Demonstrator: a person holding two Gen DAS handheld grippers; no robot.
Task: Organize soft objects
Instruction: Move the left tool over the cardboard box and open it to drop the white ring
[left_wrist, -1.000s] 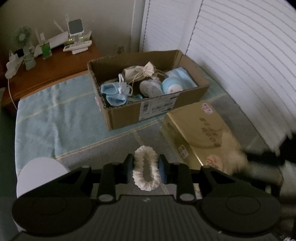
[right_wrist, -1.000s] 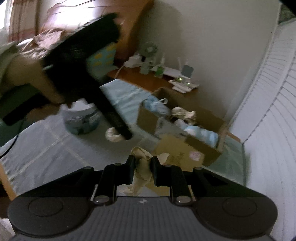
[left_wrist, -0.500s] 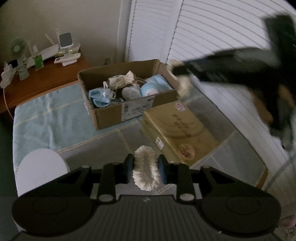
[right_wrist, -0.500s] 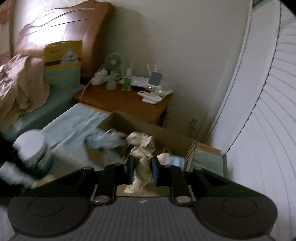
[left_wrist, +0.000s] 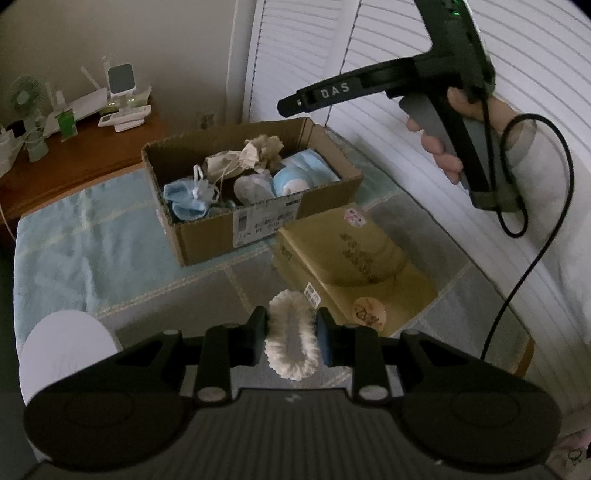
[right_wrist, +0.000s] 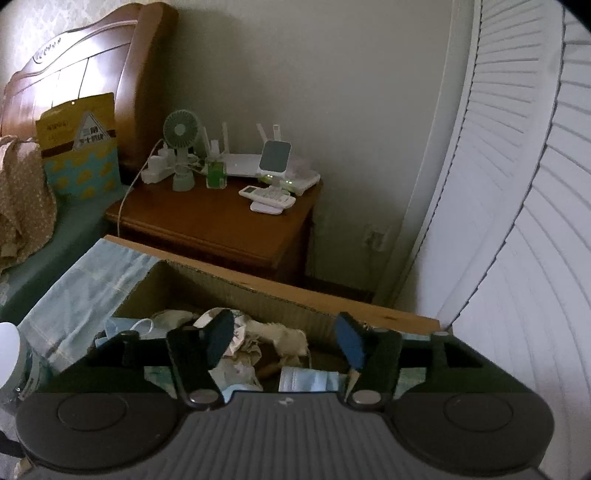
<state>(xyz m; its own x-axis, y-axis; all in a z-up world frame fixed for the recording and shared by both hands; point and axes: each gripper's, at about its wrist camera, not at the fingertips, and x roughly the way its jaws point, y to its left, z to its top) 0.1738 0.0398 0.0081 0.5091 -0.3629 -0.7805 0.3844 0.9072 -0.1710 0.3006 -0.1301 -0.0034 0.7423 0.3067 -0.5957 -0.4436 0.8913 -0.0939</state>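
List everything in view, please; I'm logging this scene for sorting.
cardboard box: one, brown, on the blue cloth, holding soft items
cream cloth bundle: one, beige, in the box
face masks: several, light blue, in the box
fluffy ring: one, white, between the left gripper's pads
flat box: one, gold, beside the cardboard box
nightstand: one, brown, behind the box
fan: one, green, on the nightstand
left gripper: black, shut on the ring
right gripper: black, jaws just opening, nothing between them, above the box
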